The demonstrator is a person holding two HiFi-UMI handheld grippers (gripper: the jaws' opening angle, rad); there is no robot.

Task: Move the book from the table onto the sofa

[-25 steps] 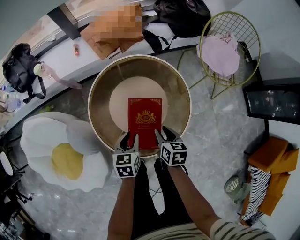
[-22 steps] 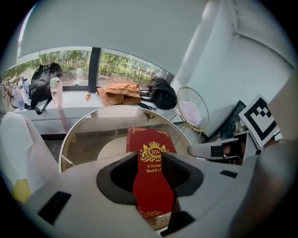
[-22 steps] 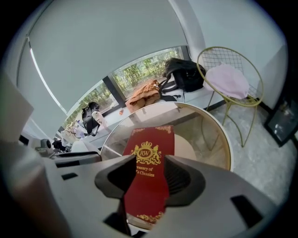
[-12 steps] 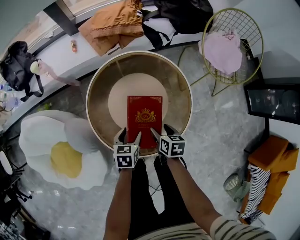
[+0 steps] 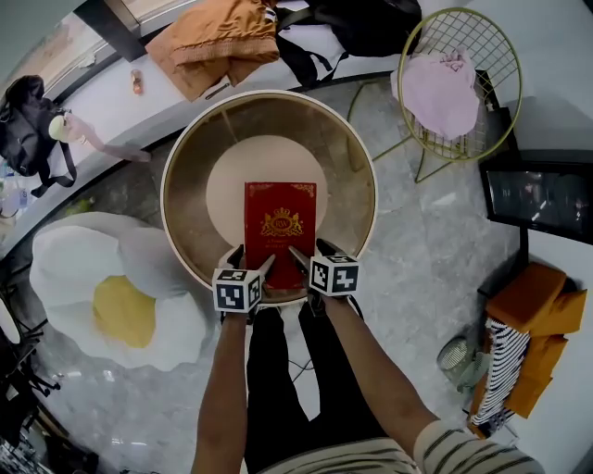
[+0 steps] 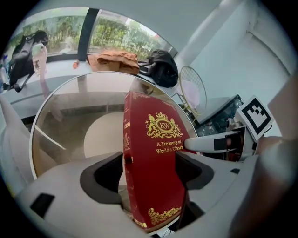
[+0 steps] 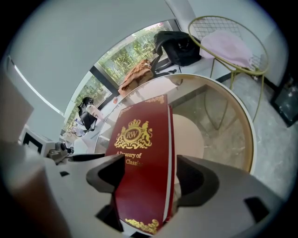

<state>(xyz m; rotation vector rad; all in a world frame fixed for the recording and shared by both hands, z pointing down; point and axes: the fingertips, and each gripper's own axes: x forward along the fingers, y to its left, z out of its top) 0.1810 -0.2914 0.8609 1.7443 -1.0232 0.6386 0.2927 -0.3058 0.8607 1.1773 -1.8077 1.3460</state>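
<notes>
Round glass tabletop (image 5: 176, 157) carries the red book (image 5: 280, 222), lying flat near its near edge. Left tool (image 5: 252, 262) and right tool (image 5: 310, 252) straddle the book's near corners; their jaws have just been opening wide and grip nothing. Lifting it and carrying it to the sofa both seem still to do.

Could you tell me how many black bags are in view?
2: one black bag at the ledge's left end, the other near its right end; more may be hidden.

The book (image 5: 279, 227) lies on the table (image 5: 193, 204), chair (image 5: 484, 42) beyond.
</notes>
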